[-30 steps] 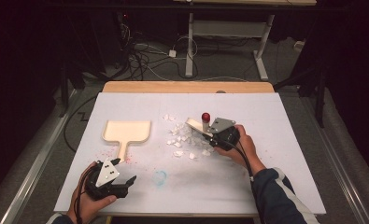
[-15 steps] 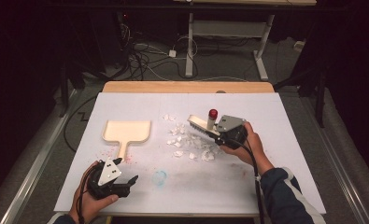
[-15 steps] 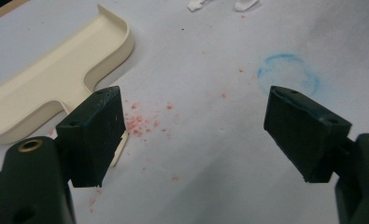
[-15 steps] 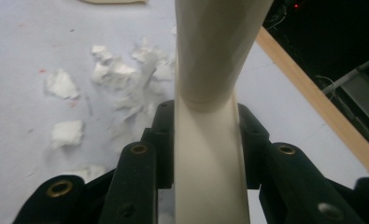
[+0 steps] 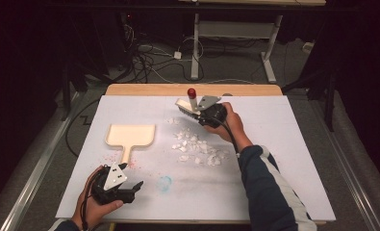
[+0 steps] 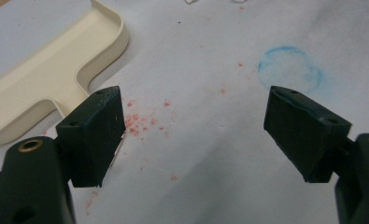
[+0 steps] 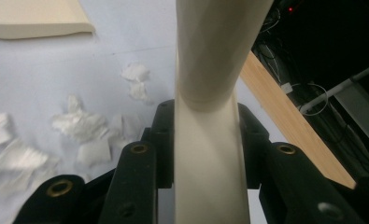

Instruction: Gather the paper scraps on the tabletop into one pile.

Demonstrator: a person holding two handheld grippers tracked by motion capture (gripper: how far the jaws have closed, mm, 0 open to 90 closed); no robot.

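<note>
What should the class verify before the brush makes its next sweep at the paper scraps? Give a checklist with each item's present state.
1. Brush handle clamped between the right gripper's fingers: ok.
2. Paper scraps lie in one loose patch on the table, right of the dustpan: ok.
3. Dustpan lies flat on the table: ok.
4. Dustpan mouth turned toward the scraps: cannot tell.
5. Dustpan steadied by the left gripper: not ok; its fingers are open, hold nothing and sit beside the dustpan.
6. Bristles down on the table: cannot tell.
</note>
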